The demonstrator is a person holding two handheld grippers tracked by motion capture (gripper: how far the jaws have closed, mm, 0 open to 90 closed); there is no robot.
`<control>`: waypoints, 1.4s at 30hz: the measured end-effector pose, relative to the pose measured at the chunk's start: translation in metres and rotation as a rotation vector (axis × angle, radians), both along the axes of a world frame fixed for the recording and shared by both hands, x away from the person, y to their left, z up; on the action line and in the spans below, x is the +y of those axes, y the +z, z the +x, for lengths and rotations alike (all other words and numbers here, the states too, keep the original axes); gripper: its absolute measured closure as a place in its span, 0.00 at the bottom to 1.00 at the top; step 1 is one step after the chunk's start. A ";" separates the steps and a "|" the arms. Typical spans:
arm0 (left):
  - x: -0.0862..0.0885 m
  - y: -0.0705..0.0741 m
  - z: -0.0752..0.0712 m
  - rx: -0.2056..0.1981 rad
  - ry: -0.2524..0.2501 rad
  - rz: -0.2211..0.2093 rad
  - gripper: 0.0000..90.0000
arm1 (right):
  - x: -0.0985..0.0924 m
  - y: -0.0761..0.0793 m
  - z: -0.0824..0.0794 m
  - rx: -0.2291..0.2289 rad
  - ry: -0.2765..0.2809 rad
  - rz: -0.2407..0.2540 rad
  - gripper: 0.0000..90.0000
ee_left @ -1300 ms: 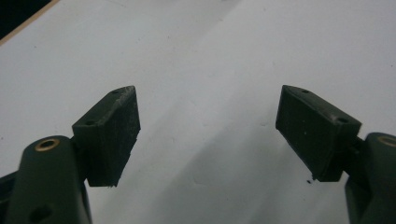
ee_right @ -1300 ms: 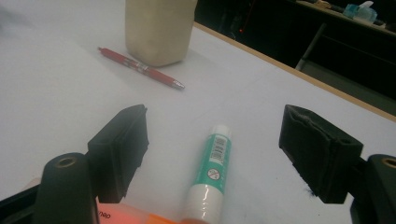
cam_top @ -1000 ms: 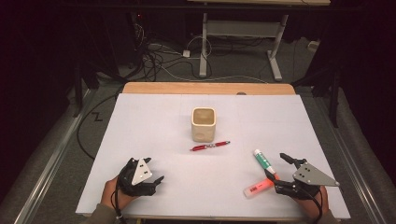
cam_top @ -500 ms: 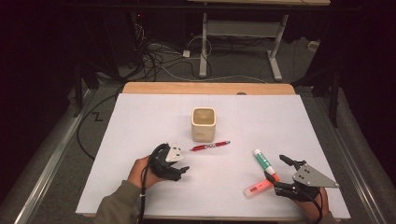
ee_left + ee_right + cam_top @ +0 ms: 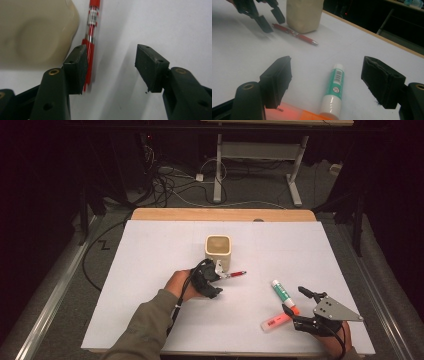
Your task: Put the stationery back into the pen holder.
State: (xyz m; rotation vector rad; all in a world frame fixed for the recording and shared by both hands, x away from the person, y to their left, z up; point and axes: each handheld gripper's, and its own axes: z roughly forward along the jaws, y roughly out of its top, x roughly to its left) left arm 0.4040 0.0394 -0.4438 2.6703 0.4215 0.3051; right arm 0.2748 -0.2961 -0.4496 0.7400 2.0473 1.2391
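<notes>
The fingers (image 5: 76, 70) of the left gripper (image 5: 111, 67) stand about half open and have just been closing; in the left gripper view the red pen (image 5: 90, 37) lies against the outer edge of one pad, not in the gap, so nothing is held. The cream cup (image 5: 32, 32) stands just beyond that same pad, beside the pen. The pen looks light, stiff and smooth, likely to roll on the white table sheet (image 5: 162, 22); a grip across the barrel near its middle, below the silver bands, seems safest, and the jaws would first have to shift sideways to straddle it. In the right gripper view the right gripper (image 5: 327, 82) has its jaws wide apart with a green-and-white glue stick (image 5: 333, 87) lying on the sheet between them, untouched, and an orange highlighter (image 5: 294, 113) close under the near pad; farther off, the pen lies by the cup. In the high view the left gripper (image 5: 212, 277) is reached forward to the pen's (image 5: 236, 274) end beside the cup (image 5: 218, 250), forearm angled in from below, while the right gripper (image 5: 300, 302) rests low near the table's front edge by the glue stick (image 5: 282, 293).
</notes>
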 end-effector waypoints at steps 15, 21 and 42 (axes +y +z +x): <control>-0.033 -0.005 0.026 0.079 -0.027 0.001 0.60 | 0.000 0.002 -0.002 -0.011 0.020 -0.003 0.28; -0.041 -0.005 0.032 0.112 -0.039 0.005 0.71 | 0.000 0.002 -0.002 -0.010 0.024 0.002 0.28; -0.037 0.000 0.029 0.127 -0.062 -0.026 0.85 | -0.001 0.003 -0.002 -0.018 0.020 0.004 0.28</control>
